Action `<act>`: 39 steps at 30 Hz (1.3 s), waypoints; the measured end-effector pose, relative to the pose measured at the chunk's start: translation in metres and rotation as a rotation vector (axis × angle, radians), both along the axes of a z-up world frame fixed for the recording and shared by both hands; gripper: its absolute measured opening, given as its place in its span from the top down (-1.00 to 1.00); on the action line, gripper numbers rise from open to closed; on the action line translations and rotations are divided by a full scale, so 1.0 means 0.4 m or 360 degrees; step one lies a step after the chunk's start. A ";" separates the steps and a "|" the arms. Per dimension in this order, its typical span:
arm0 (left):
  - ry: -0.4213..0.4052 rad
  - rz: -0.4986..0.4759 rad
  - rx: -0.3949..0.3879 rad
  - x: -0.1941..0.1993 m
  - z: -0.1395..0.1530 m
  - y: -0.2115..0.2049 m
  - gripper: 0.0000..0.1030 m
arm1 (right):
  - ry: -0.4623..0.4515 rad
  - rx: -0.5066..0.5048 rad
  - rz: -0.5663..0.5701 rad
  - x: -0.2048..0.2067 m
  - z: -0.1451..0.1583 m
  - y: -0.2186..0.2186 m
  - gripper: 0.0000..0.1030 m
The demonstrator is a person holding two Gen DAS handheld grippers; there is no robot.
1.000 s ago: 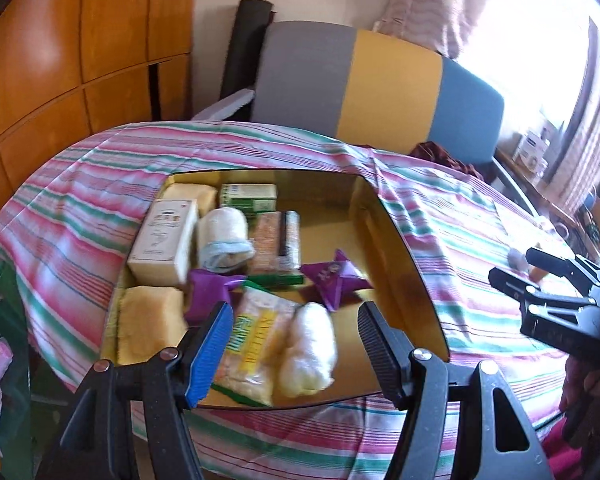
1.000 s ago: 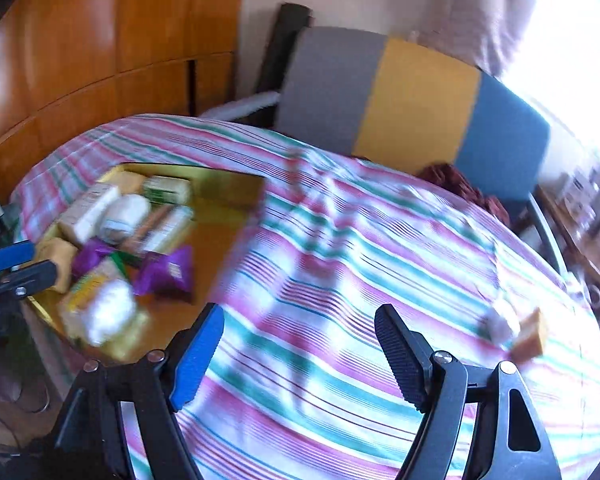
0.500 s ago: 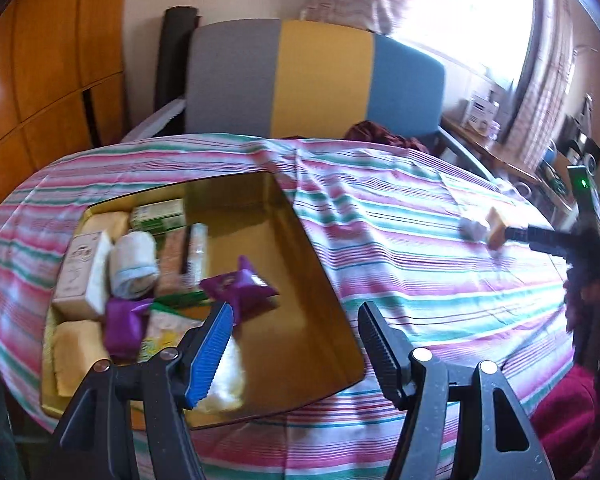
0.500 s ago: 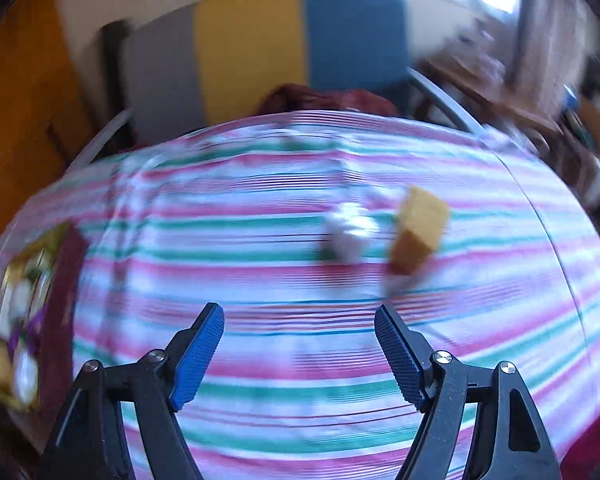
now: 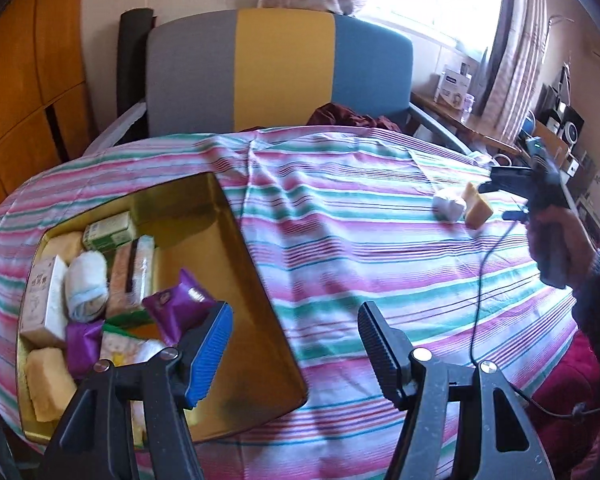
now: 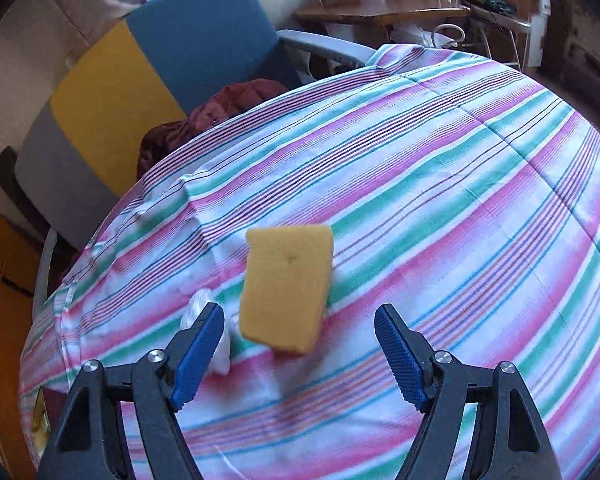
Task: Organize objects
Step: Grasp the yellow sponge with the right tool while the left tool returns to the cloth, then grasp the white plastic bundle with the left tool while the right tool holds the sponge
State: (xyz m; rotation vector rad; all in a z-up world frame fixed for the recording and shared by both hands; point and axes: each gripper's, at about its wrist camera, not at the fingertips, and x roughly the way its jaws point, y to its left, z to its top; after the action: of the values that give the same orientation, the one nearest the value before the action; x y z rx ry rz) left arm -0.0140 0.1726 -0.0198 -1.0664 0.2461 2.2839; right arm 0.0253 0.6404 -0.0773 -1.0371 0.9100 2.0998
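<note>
A gold tray point(image 5: 236, 264) at the table's left holds several items: boxes, a white roll, purple packets and sponges. My left gripper point(image 5: 294, 320) hangs open over the tray's right rim with nothing between its fingers. At the far right of the table a yellow sponge point(image 6: 286, 284) lies on the striped cloth beside a white wrapped bundle point(image 6: 198, 306). My right gripper point(image 6: 299, 314) is open just above the sponge, one finger on each side, and the pads do not touch it. The left finger partly hides the bundle. The left wrist view also shows the sponge point(image 5: 478, 208), the bundle point(image 5: 448, 206) and the right gripper point(image 5: 494, 201).
A striped tablecloth point(image 5: 380, 264) covers the round table. Behind it stands a chair with a grey, yellow and blue back point(image 5: 284, 68) and a dark red cloth point(image 5: 352, 118) on its seat. A cluttered wooden side table point(image 6: 380, 12) stands beyond the right edge. A cable point(image 5: 480, 280) trails from the right gripper.
My right gripper swept from near the tray across the table to the sponge and rolled as it went. My left gripper shifted right, so the tray now lies at the left.
</note>
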 end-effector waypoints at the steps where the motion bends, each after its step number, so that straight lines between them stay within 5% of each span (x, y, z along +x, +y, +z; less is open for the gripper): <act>1: 0.0008 -0.0014 -0.0005 -0.001 0.004 0.016 -0.28 | -0.0012 -0.0007 0.0001 -0.015 -0.008 0.008 -0.52; 4: 0.0037 -0.0047 -0.0029 -0.003 0.011 0.056 -0.28 | -0.0074 -0.0022 0.0020 -0.051 -0.041 0.020 -0.46; 5: 0.0048 -0.0055 -0.0038 -0.004 0.013 0.072 -0.28 | -0.0107 -0.0029 0.0050 -0.061 -0.055 0.023 -0.31; 6: 0.0056 -0.0064 -0.0043 -0.005 0.016 0.084 -0.28 | -0.0152 -0.0019 0.0092 -0.074 -0.067 0.024 0.16; 17: 0.0094 -0.0185 -0.0067 0.001 0.015 0.187 -0.28 | -0.0208 0.0228 0.0362 0.012 0.005 -0.056 0.18; 27: 0.0090 -0.0254 -0.0097 0.022 0.003 0.248 -0.28 | -0.0184 0.0260 0.0353 0.100 0.004 -0.069 0.18; 39: -0.0163 -0.0271 -0.0090 -0.035 -0.074 0.388 -0.15 | -0.0112 0.0232 0.0222 0.134 0.022 -0.034 0.18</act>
State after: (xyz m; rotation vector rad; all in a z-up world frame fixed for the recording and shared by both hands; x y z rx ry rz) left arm -0.0279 0.3277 -0.0493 -1.1421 0.3486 2.0758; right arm 0.0791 0.6268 -0.0686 -1.1175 0.6566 2.1923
